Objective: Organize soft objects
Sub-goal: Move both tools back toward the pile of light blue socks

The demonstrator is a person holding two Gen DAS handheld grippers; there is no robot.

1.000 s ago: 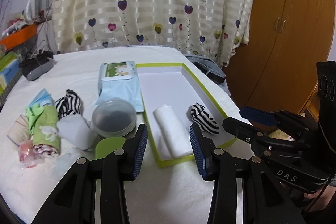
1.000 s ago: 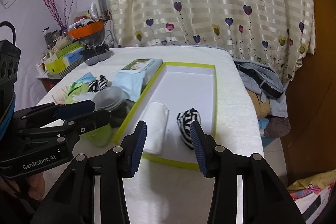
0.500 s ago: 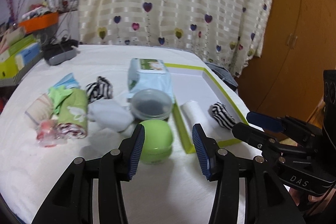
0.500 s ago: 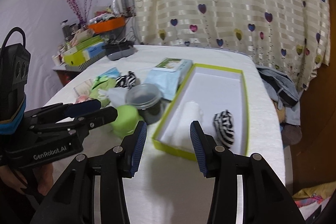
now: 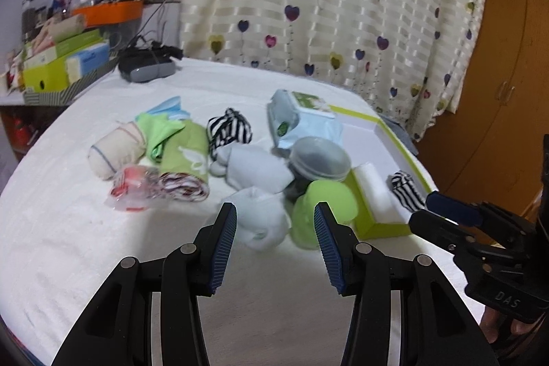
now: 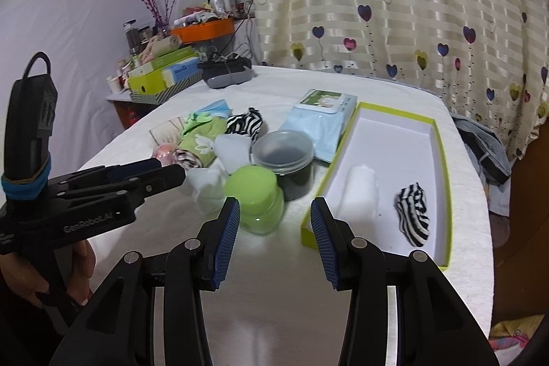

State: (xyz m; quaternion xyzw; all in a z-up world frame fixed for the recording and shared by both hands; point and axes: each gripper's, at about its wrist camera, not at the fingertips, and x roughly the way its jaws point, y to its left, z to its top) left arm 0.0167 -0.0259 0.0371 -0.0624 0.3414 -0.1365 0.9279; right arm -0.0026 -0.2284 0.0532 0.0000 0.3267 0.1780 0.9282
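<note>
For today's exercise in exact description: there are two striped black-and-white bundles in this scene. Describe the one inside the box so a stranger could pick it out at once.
Start at the long green-edged box on the white-covered table. Two things lie in it near its close end: a plain white roll and, beside it, the zebra-striped bundle. Its twin, the other striped bundle, lies outside the box among the heaped cloths.

Plenty of bare surface [image 6: 274, 297] right in front of my claws, easy to slide in there. Further on it gets cramped: the green jar [image 6: 255, 198], grey tub [image 6: 283, 153] and white sock [image 5: 260, 222] sit jammed together just beside the box [image 6: 442, 180] wall. Inside the box there's open floor behind the towel roll [image 6: 358, 191] and striped sock [image 6: 413, 213].
</note>
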